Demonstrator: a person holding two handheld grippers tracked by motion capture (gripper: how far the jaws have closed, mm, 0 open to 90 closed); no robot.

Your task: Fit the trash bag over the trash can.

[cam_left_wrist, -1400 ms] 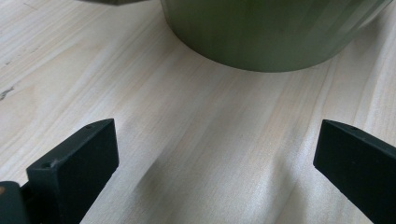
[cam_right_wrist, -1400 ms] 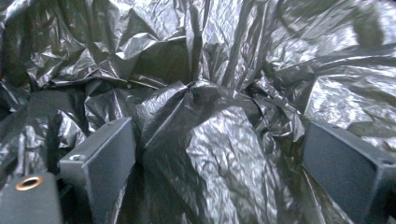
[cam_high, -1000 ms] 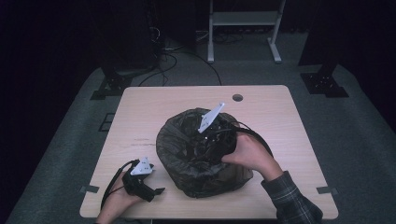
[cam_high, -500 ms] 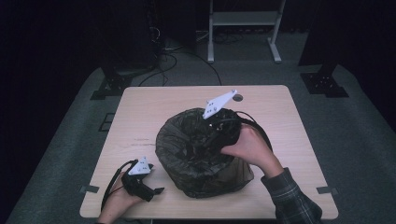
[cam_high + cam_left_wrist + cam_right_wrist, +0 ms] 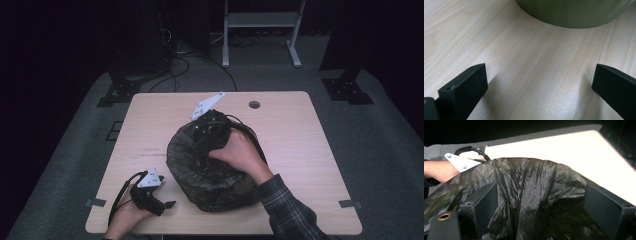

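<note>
Bag (image 5: 215,175) of black plastic sits at table (image 5: 300,135) centre; right gripper (image 5: 207,125), jaws wide, at its 12 o'clock rim; left gripper (image 5: 162,204), jaws wide, at 8 o'clock.

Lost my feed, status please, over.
Left claw open, idle on table. Right claw open over black bag lining bin. Nothing blocking.

Right forearm is wearing a plaid sleeve (image 5: 290,212); each gripper is showing 2 black jaws, grey plate, black cable.
</note>
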